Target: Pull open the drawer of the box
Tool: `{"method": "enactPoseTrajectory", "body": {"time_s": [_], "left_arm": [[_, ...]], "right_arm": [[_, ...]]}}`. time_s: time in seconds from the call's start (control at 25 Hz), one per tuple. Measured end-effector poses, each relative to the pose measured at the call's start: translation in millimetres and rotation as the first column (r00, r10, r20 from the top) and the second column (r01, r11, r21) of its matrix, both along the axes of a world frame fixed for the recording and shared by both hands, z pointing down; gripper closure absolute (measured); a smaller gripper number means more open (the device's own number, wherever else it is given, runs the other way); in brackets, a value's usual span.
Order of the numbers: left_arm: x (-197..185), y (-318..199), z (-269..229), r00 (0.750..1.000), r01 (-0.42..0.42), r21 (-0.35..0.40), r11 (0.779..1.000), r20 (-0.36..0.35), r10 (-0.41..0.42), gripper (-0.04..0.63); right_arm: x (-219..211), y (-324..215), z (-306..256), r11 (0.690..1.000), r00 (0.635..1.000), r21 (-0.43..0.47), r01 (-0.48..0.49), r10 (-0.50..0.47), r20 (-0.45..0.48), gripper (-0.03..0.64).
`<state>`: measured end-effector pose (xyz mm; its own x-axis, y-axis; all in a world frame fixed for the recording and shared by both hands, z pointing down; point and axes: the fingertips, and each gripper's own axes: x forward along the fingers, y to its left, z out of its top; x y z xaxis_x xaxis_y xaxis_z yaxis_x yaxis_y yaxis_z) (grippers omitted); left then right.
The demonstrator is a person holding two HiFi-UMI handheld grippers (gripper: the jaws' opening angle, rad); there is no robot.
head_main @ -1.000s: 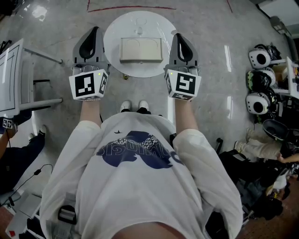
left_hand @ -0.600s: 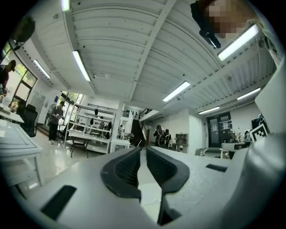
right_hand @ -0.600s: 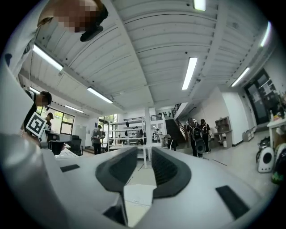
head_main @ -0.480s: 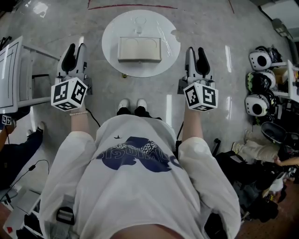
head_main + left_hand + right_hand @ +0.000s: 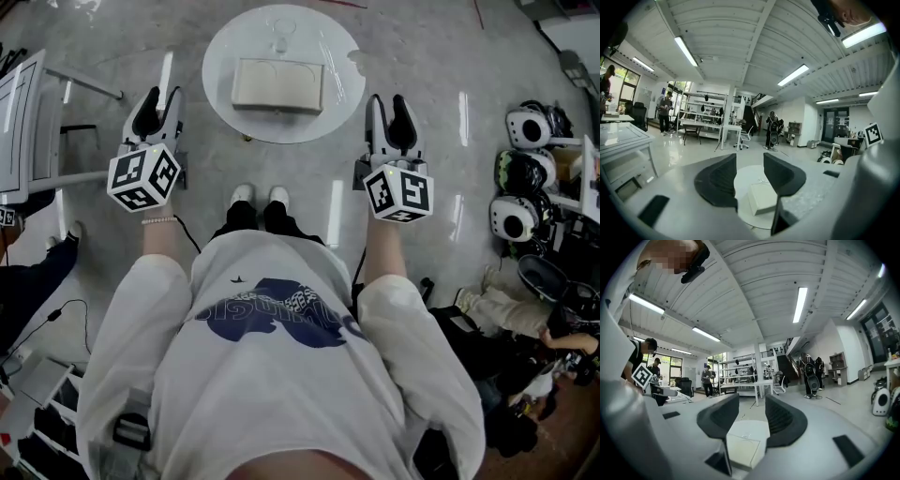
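Grey polished stone floor (image 5: pixel 441 56) with light streaks, head view: a round white table (image 5: pixel 225 56) stands ahead of your white shoes (image 5: pixel 255 195), and the cream box (image 5: pixel 277 85) sits near its middle, drawer not pulled out. Your left gripper (image 5: pixel 157 105) and right gripper (image 5: pixel 392 108) hang off the table on either side, both well apart from the box. Each marker cube (image 5: pixel 143 177) shows black-and-white squares. There are white helmets (image 5: pixel 525 127) on racks at right. The dark blue print on your shirt (image 5: pixel 272 309) has letters, but they can't be read. Left gripper view: the left gripper (image 5: pixel 750 159) jaws have just been opening and stand wide, gripping nothing. The box (image 5: pixel 764 198) on the table (image 5: pixel 745 180) is only seen beyond the gap. The room has a ribbed white ceiling (image 5: pixel 740 47), strip lights, workbenches and people standing. A square marker tag (image 5: pixel 873 134) is at right. Right gripper view: the right gripper (image 5: pixel 752 401) jaws have also just been opening and are wide and empty. The box (image 5: pixel 740 451) lies past them on the table (image 5: pixel 750 428), and a marker tag (image 5: pixel 642 376) is at left.
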<state>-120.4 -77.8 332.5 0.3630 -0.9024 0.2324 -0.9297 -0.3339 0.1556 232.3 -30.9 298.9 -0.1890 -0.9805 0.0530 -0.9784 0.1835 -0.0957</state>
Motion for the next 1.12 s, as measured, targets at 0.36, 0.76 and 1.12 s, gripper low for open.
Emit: {"method": "enactPoseTrajectory", "body": {"time_s": [0.36, 0.76, 1.12], "left_arm": [[13.9, 6.6, 73.3, 0.999, -0.002, -0.186, 0.982, 0.047, 0.011, 0.433], [57.7, -33.6, 182.4, 0.991, -0.119, -0.446, 0.887, 0.006, 0.136, 0.433], [71.3, -53.0, 251.2, 0.983, -0.156, -0.627, 0.763, -0.022, 0.183, 0.433]], "right_arm": [[-20.4, 1.2, 70.8, 0.989, 0.998, -0.134, 0.057, -0.055, 0.019, 0.462], [-62.1, 3.5, 141.1, 0.956, 0.999, -0.293, 0.032, -0.032, 0.005, 0.462], [-99.4, -2.1, 182.9, 0.912, 1.0, -0.409, 0.023, -0.024, 0.002, 0.462]]}}
